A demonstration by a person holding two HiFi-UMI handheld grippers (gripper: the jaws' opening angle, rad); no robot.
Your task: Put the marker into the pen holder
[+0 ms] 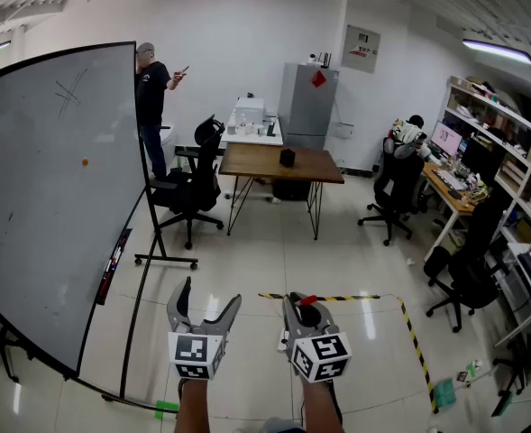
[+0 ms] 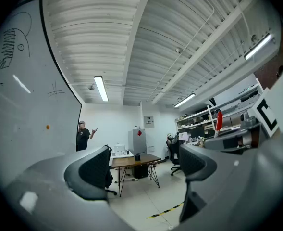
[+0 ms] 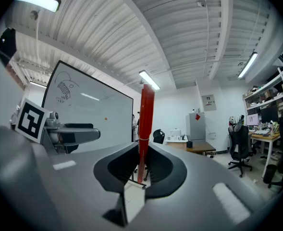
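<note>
Head view has both my tongs held out level over the pale floor, side by side and apart from each other. My left tongs [image 1: 209, 294] are released, the two jaws spread wide with nothing between them; in the left gripper view [image 2: 146, 165] only the room shows through the gap. My right tongs [image 1: 303, 309] are clenched on the red marker [image 1: 308, 300] – in the right gripper view the jaws [image 3: 142, 170] are pressed together on it and the marker [image 3: 145, 129] stands upright out of them, well above the pads. A strip of yellow-and-black tape [image 1: 337, 297] runs across the floor just ahead of the right tongs and turns back along their right side. To the left of my left tongs stands a big whiteboard [image 1: 49, 197] with a few scribbles on it and a small orange dot. Straight ahead of both tongs, well apart from them, is a brown table [image 1: 265, 163] with a small black object [image 1: 288, 158] on it – too small for me to say what it is. A black office chair [image 1: 193, 188] sits at the table's left end, a person [image 1: 152, 97] stands beyond the whiteboard's far edge, and a grey cabinet [image 1: 308, 102] is against the back wall. Far to the right of my right tongs are desks and shelves [image 1: 490, 152] crowded with gear.
</note>
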